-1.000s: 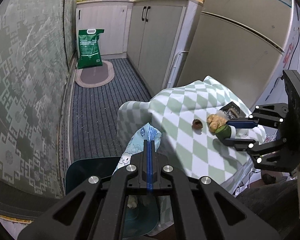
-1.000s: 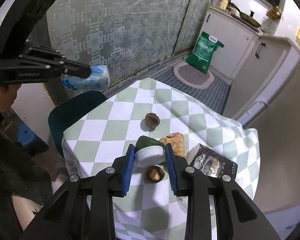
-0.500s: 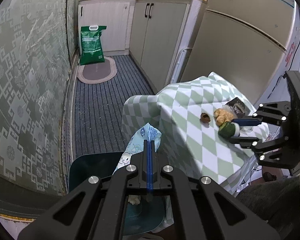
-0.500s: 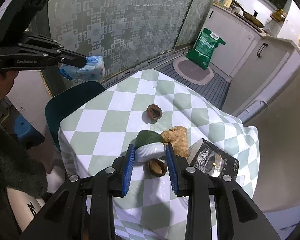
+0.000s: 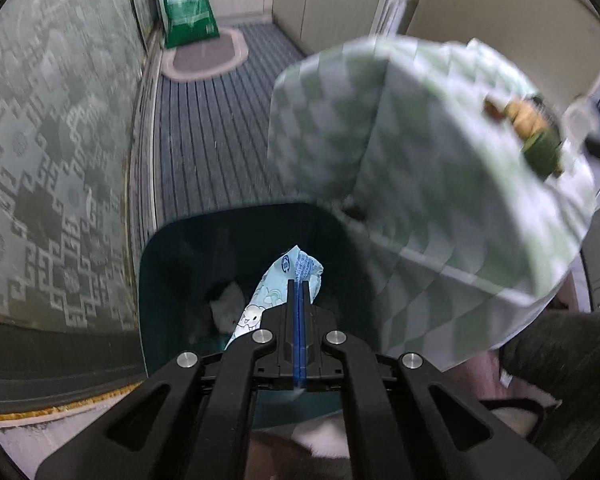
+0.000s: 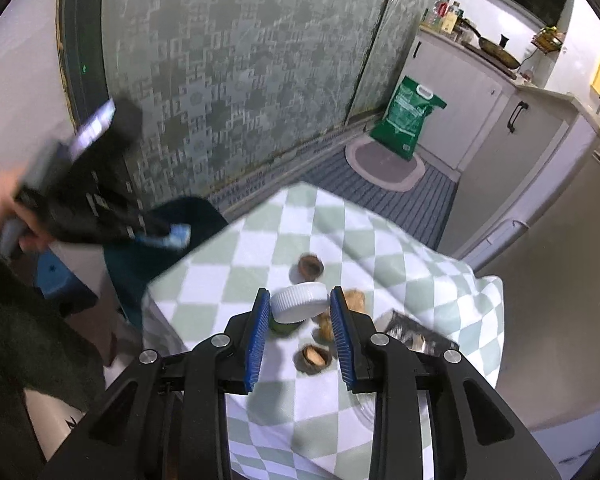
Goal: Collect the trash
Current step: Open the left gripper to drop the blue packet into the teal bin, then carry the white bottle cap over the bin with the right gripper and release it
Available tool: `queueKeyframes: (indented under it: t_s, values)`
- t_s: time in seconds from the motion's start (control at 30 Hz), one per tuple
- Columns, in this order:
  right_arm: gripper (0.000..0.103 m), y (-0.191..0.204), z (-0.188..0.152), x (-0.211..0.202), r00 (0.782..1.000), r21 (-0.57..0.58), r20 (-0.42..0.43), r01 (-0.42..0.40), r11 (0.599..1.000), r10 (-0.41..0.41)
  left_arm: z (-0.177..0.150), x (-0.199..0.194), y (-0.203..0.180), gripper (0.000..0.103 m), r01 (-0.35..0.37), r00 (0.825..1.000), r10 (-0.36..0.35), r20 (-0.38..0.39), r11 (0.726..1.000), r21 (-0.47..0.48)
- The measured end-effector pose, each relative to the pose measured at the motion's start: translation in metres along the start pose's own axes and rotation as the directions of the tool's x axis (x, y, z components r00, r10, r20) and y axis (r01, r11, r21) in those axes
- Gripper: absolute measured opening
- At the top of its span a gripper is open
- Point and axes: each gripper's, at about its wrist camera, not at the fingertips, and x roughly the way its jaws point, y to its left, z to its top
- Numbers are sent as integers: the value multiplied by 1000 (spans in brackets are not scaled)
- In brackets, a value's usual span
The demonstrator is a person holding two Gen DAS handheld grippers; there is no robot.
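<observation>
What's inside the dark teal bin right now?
The bin holds one pale crumpled scrap. The blue wrapper, pinched in the left gripper, and the gripper itself cover the rest of the bottom.

I can read no words: the print on the green sack [image 6: 407,120] and on the blue wrapper [image 5: 276,292] in my left tool [image 5: 299,286] is blurred.

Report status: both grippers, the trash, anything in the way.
Left gripper shut on light-blue printed wrapper, over dark teal bin. Right gripper shut on white-capped green bottle, above checkered table. Nothing blocking the bin.
</observation>
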Motion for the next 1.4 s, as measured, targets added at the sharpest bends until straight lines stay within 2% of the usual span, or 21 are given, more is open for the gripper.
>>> queueKeyframes:
  t_s: [0.17, 0.3, 0.37, 0.4, 0.47, 0.63, 0.8, 0.87, 0.93, 1.07, 1.2, 1.3, 1.4]
  values:
    - [31, 8, 16, -3, 997, 19, 38, -62, 998, 61, -13, 24, 7, 1, -17, 996, 17, -93, 1000, 9]
    - [31, 25, 32, 2, 990, 37, 56, -132, 990, 130, -22, 39, 16, 2, -30, 990, 29, -138, 1000, -2]
    - [31, 35, 40, 7, 985, 50, 54, -168, 985, 165, -25, 41, 22, 6, -36, 989, 34, -145, 999, -15]
    - [31, 41, 44, 10, 982, 59, 51, -187, 981, 184, -26, 40, 26, 9, -39, 990, 35, -139, 999, -24]
    - [31, 53, 50, 18, 976, 68, 36, -217, 974, 215, -26, 36, 28, 31, -42, 991, 37, -125, 998, -38]
    - [31, 82, 63, 46, 971, 74, -28, -235, 969, 238, -25, 16, 36, 27, -47, 998, 44, -46, 997, -63]
    - [31, 95, 66, 73, 964, 102, -90, -242, 965, 251, -23, -20, 43, 25, -75, 992, 83, 97, 993, -91]
    - [31, 96, 66, 84, 961, 121, -111, -239, 963, 252, -22, -39, 47, 25, -90, 980, 109, 165, 989, -116]
    - [31, 96, 66, 91, 959, 138, -127, -238, 961, 255, -22, -57, 48, 24, -120, 961, 148, 233, 984, -129]
    - [31, 101, 66, 107, 948, 164, -156, -252, 954, 277, -21, -88, 45, 24, -109, 923, 158, 351, 982, -155]
    - [31, 106, 65, 125, 932, 195, -189, -273, 942, 309, -21, -117, 35, 24, -121, 869, 183, 460, 980, -161]
    - [31, 111, 64, 136, 924, 208, -209, -277, 938, 319, -23, -138, 28, 25, -130, 817, 211, 537, 974, -185]
    - [32, 120, 62, 145, 914, 204, -238, -283, 937, 328, -25, -149, 23, 28, -140, 780, 232, 582, 970, -199]
